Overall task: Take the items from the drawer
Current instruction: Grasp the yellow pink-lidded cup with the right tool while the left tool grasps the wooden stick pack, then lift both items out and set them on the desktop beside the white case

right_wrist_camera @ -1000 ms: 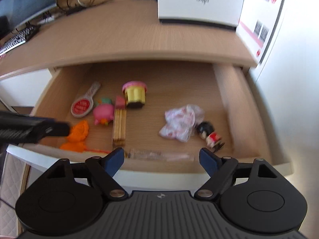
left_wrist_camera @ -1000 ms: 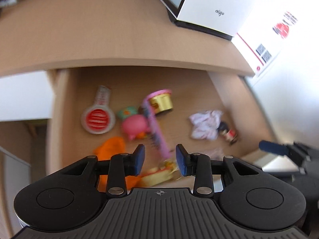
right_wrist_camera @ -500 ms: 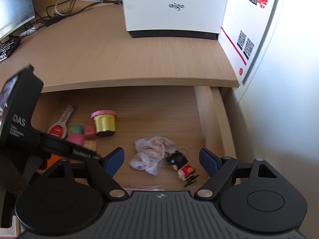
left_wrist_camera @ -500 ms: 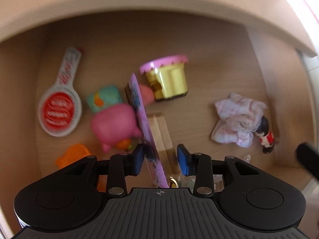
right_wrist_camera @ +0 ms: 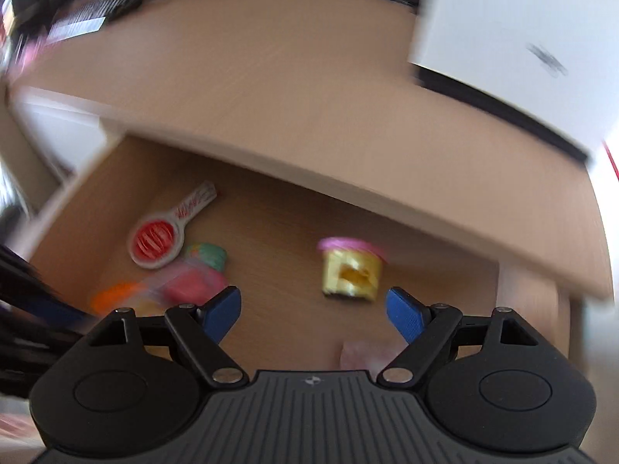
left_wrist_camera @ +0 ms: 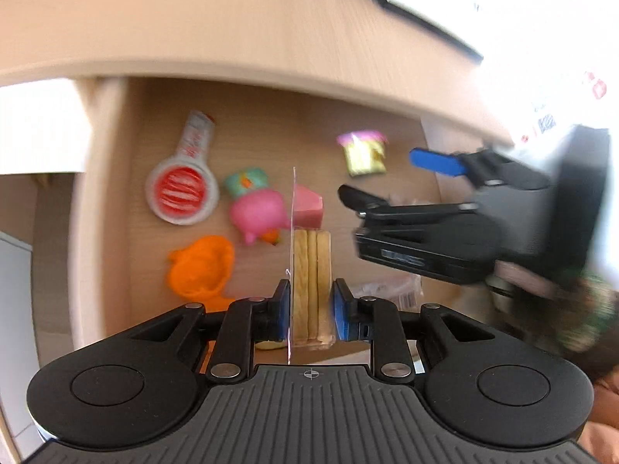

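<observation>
Biscuit pack (left_wrist_camera: 312,282), clear-wrapped with a thin flap on its left edge, clamped between the blue pads of the left gripper (left_wrist_camera: 309,311), long axis pointing away from the camera; whether lifted off the drawer (left_wrist_camera: 271,123) floor or touching it, cannot tell. Pink block (left_wrist_camera: 308,207) just past the pack's far end. Left of that, pink toy (left_wrist_camera: 257,213) touching a teal toy (left_wrist_camera: 247,179) behind it. Further left, round red-and-white scoop (left_wrist_camera: 182,189), handle pointing toward the drawer's back. Orange cloth (left_wrist_camera: 203,266) nearer the front, left of the pack. Yellow cup (left_wrist_camera: 363,152) with pink lid toward the back, right of centre. Crinkled wrapper (left_wrist_camera: 390,290) just right of the left gripper's pads.

Right gripper (right_wrist_camera: 313,311) spread wide, gripping nothing, above the drawer with the yellow cup just beyond the gap between its pads; seen from the left wrist as a black body reaching in from the right. Desk top (right_wrist_camera: 271,89) overhanging the drawer's back. White box (right_wrist_camera: 522,31) on the desk at far right. Both views blurred.
</observation>
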Demonstrator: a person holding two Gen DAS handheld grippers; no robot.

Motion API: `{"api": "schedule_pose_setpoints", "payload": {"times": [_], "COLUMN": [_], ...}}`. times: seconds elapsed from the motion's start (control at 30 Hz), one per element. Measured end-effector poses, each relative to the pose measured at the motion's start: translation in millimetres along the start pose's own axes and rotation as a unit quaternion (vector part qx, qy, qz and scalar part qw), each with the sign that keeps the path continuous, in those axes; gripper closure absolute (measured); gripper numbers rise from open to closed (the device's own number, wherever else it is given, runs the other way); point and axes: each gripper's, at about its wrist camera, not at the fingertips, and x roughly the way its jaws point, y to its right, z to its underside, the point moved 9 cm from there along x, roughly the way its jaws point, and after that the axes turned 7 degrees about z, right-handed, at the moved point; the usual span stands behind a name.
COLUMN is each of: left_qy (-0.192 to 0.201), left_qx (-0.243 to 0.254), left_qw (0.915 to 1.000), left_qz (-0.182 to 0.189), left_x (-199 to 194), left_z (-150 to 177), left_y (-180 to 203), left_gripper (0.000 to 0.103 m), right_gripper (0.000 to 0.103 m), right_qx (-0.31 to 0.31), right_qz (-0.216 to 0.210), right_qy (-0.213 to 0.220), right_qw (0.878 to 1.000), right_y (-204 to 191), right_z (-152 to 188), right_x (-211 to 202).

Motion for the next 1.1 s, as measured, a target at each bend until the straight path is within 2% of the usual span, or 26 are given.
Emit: {"api": "schedule_pose_setpoints", "payload": {"times": [0.1, 0.2, 0.27, 0.3, 0.33, 0.37, 0.47, 0.57, 0.63, 0.7, 0.83, 0.93, 1.0, 1.03, 1.1], "left_qy": [0.031, 0.042, 0.045, 0.046, 0.046, 0.047, 0.043, 0.035, 0.035, 0.048, 0.104, 0.14, 0.166, 0.175, 0.18], "left_qx": [-0.007, -0.023, -0.032, -0.034, -0.035, -0.033, -0.019, -0.003, 0.017, 0.042, 0.112, 0.176, 0.223, 0.238, 0.237], "left_qw": [0.9995, 0.9988, 0.9985, 0.9983, 0.9983, 0.9984, 0.9989, 0.9993, 0.999, 0.9973, 0.9865, 0.9718, 0.9573, 0.9524, 0.9541], "left_qz": [-0.01, -0.011, -0.008, -0.008, -0.006, -0.005, -0.003, 0.008, 0.023, 0.037, 0.059, 0.071, 0.08, 0.074, 0.035], "left_x": [-22, -31, -35, -36, -37, -39, -39, -36, -37, -42, -51, -41, -28, -16, 10], "left_z": [1, 3, 8, 9, 11, 12, 8, 9, 7, -8, -62, -108, -135, -148, -169], "left_y": [-7, -16, -21, -22, -22, -22, -22, -14, -1, 14, 59, 94, 113, 116, 111], "left_gripper": [0.078, 0.078, 0.078, 0.078, 0.078, 0.078, 0.078, 0.078, 0.078, 0.078, 0.078, 0.077, 0.077, 0.077, 0.077], "right_gripper": [0.02, 0.021, 0.021, 0.022, 0.033, 0.052, 0.053, 0.053, 0.053, 0.053, 0.053, 0.053, 0.053, 0.053, 0.053], "right_qx": [-0.019, 0.015, 0.039, 0.043, 0.046, 0.051, 0.068, 0.071, 0.087, 0.096, 0.117, 0.121, 0.121, 0.125, 0.134], "right_qz": [0.03, 0.069, 0.094, 0.105, 0.106, 0.099, 0.036, 0.023, -0.004, -0.019, -0.002, 0.033, 0.055, 0.063, 0.073], "right_qy": [0.009, -0.018, -0.019, -0.023, -0.03, -0.043, -0.07, -0.066, -0.06, -0.038, 0.022, 0.059, 0.075, 0.076, 0.073], "right_qw": [0.999, 0.997, 0.995, 0.993, 0.993, 0.993, 0.995, 0.995, 0.994, 0.994, 0.993, 0.99, 0.988, 0.987, 0.986], "right_y": [-4, 12, 25, 30, 34, 36, 34, 31, 27, 25, 37, 52, 63, 68, 77], "right_z": [-5, -7, -8, -6, -4, -1, 4, 5, 6, 5, 1, -2, 1, -1, 3], "right_x": [21, 45, 57, 63, 69, 72, 61, 30, 7, -20, -70, -97, -104, -109, -106]}}
